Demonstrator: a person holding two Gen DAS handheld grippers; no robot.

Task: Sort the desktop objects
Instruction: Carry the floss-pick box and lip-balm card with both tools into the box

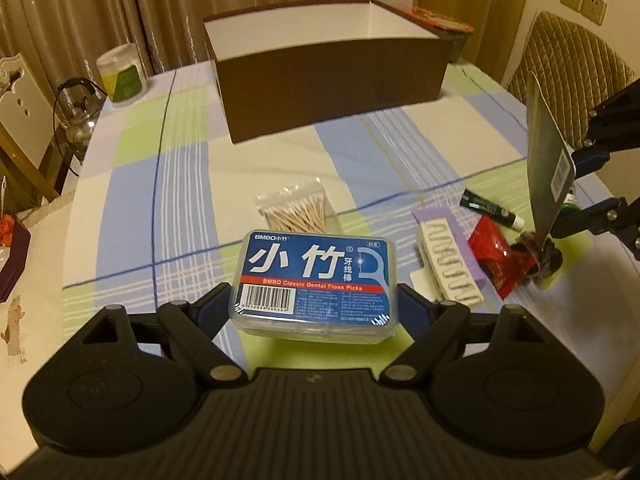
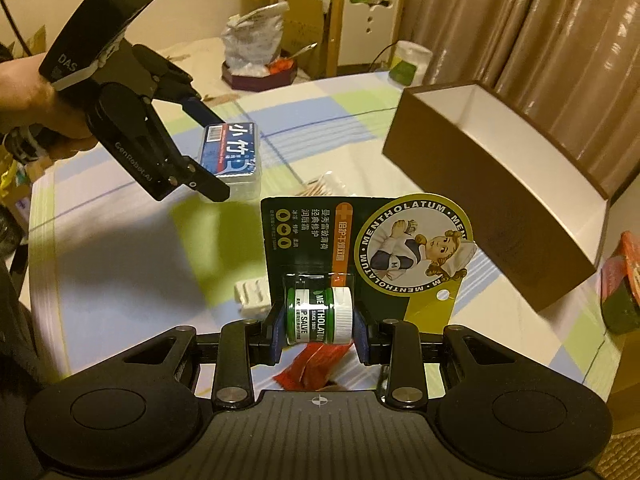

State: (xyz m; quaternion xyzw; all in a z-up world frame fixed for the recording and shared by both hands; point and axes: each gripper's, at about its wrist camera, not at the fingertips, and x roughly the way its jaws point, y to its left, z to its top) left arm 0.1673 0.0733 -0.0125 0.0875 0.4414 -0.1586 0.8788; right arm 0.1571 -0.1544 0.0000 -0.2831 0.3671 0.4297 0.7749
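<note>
Checked tablecloth (image 1: 192, 152), curtains behind: both grippers loaded, brown box (image 1: 332, 80) far and open-topped.

Left gripper (image 1: 314, 300) clamps the floss pick box (image 1: 314, 280) by its sides, lifted off the cloth; clear plastic is slick, so a tilt could let it slide out (blue label, barcode near). Right gripper (image 2: 320, 320) pinches the lip salve jar (image 2: 318, 312) on its tall card; the card could catch the box wall. Cotton swabs (image 1: 298, 210) and red packet (image 1: 494, 252) lie loose beneath.
</note>
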